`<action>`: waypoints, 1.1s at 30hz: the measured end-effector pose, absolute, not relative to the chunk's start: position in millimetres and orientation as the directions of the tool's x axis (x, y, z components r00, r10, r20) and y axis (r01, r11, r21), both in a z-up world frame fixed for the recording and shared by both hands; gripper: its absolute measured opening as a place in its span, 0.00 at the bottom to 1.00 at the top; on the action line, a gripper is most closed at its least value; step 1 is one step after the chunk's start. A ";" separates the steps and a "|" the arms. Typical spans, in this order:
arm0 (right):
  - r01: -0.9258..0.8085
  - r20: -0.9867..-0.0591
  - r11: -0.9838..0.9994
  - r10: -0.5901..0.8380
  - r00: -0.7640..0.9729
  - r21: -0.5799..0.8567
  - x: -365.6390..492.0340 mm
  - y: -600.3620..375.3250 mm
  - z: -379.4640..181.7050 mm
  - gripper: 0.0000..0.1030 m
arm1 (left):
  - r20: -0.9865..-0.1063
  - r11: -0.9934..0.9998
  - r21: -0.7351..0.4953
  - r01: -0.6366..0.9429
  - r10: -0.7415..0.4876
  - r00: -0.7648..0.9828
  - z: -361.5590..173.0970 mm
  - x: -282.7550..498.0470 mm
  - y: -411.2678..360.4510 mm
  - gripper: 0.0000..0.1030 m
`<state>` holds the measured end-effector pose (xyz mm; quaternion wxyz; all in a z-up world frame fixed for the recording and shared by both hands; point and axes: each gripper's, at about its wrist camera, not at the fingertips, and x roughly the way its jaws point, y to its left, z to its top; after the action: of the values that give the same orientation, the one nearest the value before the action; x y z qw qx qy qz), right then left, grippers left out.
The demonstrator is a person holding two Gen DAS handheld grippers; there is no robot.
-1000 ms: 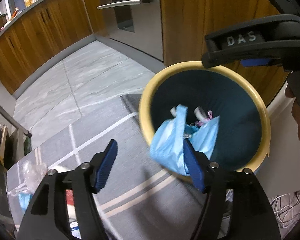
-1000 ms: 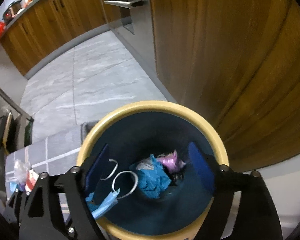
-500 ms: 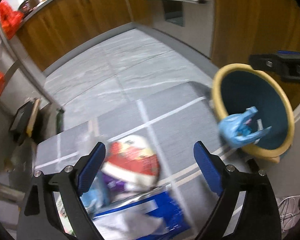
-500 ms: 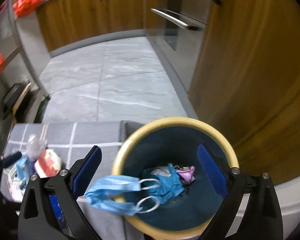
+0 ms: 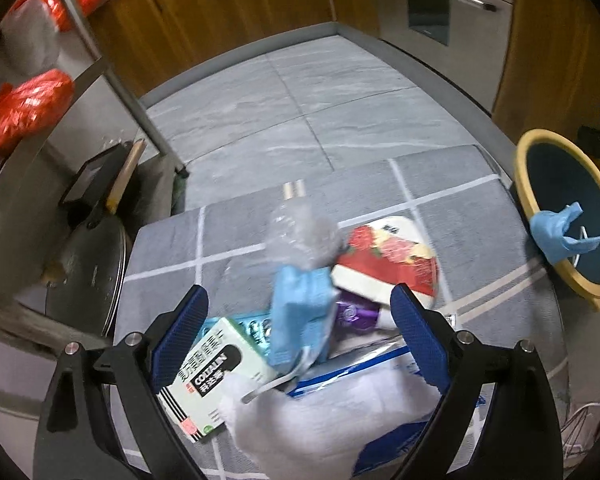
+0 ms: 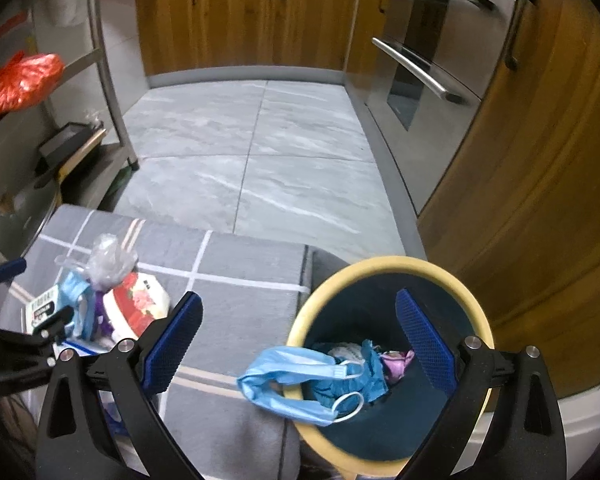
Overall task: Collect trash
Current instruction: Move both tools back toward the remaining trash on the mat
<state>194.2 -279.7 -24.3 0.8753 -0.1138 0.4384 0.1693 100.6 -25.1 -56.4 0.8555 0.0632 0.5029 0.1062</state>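
Two claws are held wide open, gripping nothing. A blue face mask (image 6: pixel 296 380) is draped lengthwise across the bin (image 6: pixel 380 264) rim between the right claw (image 6: pixel 300 344) fingers; litter is spread under the left claw (image 5: pixel 300 332).

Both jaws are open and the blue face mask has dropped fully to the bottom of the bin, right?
Not quite. Both jaws are open, but the face mask is draped over the bin's yellow rim, half outside. The right wrist view shows it, and the left wrist view agrees.

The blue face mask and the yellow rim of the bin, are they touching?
Touching. In the right wrist view the blue face mask lies draped over the bin's yellow rim, half outside, half inside.
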 end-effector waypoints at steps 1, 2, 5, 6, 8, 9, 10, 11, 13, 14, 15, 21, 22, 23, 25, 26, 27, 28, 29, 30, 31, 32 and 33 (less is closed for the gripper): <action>-0.405 -0.808 0.913 0.201 0.554 -0.051 193.0 -275.9 -24.7 0.94 | -0.848 0.970 0.205 -0.129 0.242 0.471 -56.7 99.3 -20.9 0.88; -0.413 -0.810 0.909 0.205 0.549 -0.049 191.9 -272.3 -25.1 0.94 | -0.848 0.971 0.200 -0.134 0.240 0.472 -57.3 98.1 -19.6 0.88; -0.437 -0.816 0.898 0.217 0.535 -0.048 187.6 -262.3 -25.6 0.94 | -0.848 0.972 0.189 -0.140 0.233 0.475 -60.1 91.4 -8.7 0.88; -0.447 -0.817 0.893 0.221 0.533 -0.050 185.9 -258.5 -25.6 0.94 | -0.849 0.972 0.185 -0.143 0.231 0.475 -61.1 90.6 -5.5 0.88; -0.461 -0.821 0.886 0.226 0.525 -0.050 183.3 -251.3 -26.5 0.94 | -0.848 0.973 0.166 -0.159 0.223 0.480 -61.6 85.4 4.8 0.88; -0.469 -0.825 0.882 0.232 0.515 -0.045 182.8 -248.1 -27.5 0.94 | -0.848 0.973 0.159 -0.166 0.221 0.481 -61.7 82.4 9.4 0.88; -0.473 -0.828 0.880 0.235 0.509 -0.041 182.9 -245.3 -28.4 0.94 | -0.849 0.973 0.156 -0.170 0.220 0.481 -62.1 80.2 13.4 0.88; -0.478 -0.830 0.878 0.239 0.503 -0.036 182.9 -242.2 -29.0 0.94 | -0.849 0.972 0.155 -0.174 0.221 0.481 -62.4 77.3 18.3 0.88; -0.482 -0.831 0.876 0.245 0.499 -0.031 183.7 -236.7 -29.3 0.94 | -0.847 0.973 0.144 -0.181 0.216 0.486 -61.4 72.8 26.3 0.88; -0.487 -0.832 0.873 0.250 0.495 -0.027 184.1 -234.0 -29.7 0.94 | -0.843 0.973 0.137 -0.188 0.214 0.493 -59.8 69.5 32.3 0.88; -0.494 -0.832 0.869 0.258 0.491 -0.022 184.5 -230.9 -30.2 0.94 | -0.838 0.972 0.135 -0.193 0.216 0.501 -58.2 66.8 37.1 0.88; -0.495 -0.845 0.868 0.295 0.446 0.042 192.3 -216.9 -39.7 0.94 | -0.813 0.973 0.083 -0.217 0.192 0.549 -49.5 51.0 64.4 0.89; -0.491 -0.848 0.870 0.298 0.440 0.051 193.6 -216.5 -41.4 0.94 | -0.810 0.973 0.076 -0.220 0.189 0.555 -48.8 47.7 69.0 0.89; -0.485 -0.852 0.873 0.296 0.432 0.057 195.1 -215.7 -44.1 0.94 | -0.810 0.972 0.066 -0.224 0.183 0.558 -48.6 44.6 74.2 0.89; -0.465 -0.864 0.882 0.293 0.410 0.078 198.4 -214.5 -51.2 0.94 | -0.817 0.972 0.049 -0.231 0.172 0.551 -49.7 41.7 81.9 0.89; -0.457 -0.867 0.885 0.295 0.401 0.089 199.4 -214.0 -53.3 0.94 | -0.825 0.971 0.041 -0.235 0.166 0.541 -51.6 40.4 88.2 0.89; -0.446 -0.871 0.889 0.298 0.390 0.105 200.6 -213.8 -55.7 0.94 | -0.829 0.970 0.038 -0.238 0.164 0.535 -52.9 39.3 93.1 0.89; -0.430 -0.874 0.894 0.305 0.379 0.125 202.0 -213.8 -58.2 0.94 | -0.834 0.970 0.037 -0.242 0.164 0.527 -54.3 39.0 97.7 0.89; -0.415 -0.876 0.899 0.309 0.371 0.141 203.4 -213.7 -60.2 0.94 | -0.844 0.969 0.033 -0.244 0.158 0.513 -56.8 39.1 102.9 0.89; -0.394 -0.878 0.905 0.312 0.362 0.159 205.1 -213.4 -62.1 0.94 | -0.850 0.969 0.032 -0.247 0.156 0.503 -58.9 38.7 106.3 0.89; -0.380 -0.879 0.909 0.317 0.357 0.174 205.7 -212.3 -62.9 0.94 | -0.860 0.968 0.034 -0.248 0.155 0.486 -62.6 38.5 110.5 0.89; -0.367 -0.877 0.910 0.327 0.352 0.192 206.1 -210.9 -62.9 0.94 | -0.867 0.968 0.039 -0.246 0.155 0.474 -66.2 38.6 113.4 0.89; -0.351 -0.874 0.911 0.341 0.346 0.217 206.5 -208.4 -62.2 0.94 | -0.872 0.971 0.042 -0.237 0.151 0.465 -69.8 38.9 114.6 0.89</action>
<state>206.5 -208.4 -62.2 0.8202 -0.0044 0.5317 0.2110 38.9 114.6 -69.8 0.8548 -0.0426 0.5045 0.1137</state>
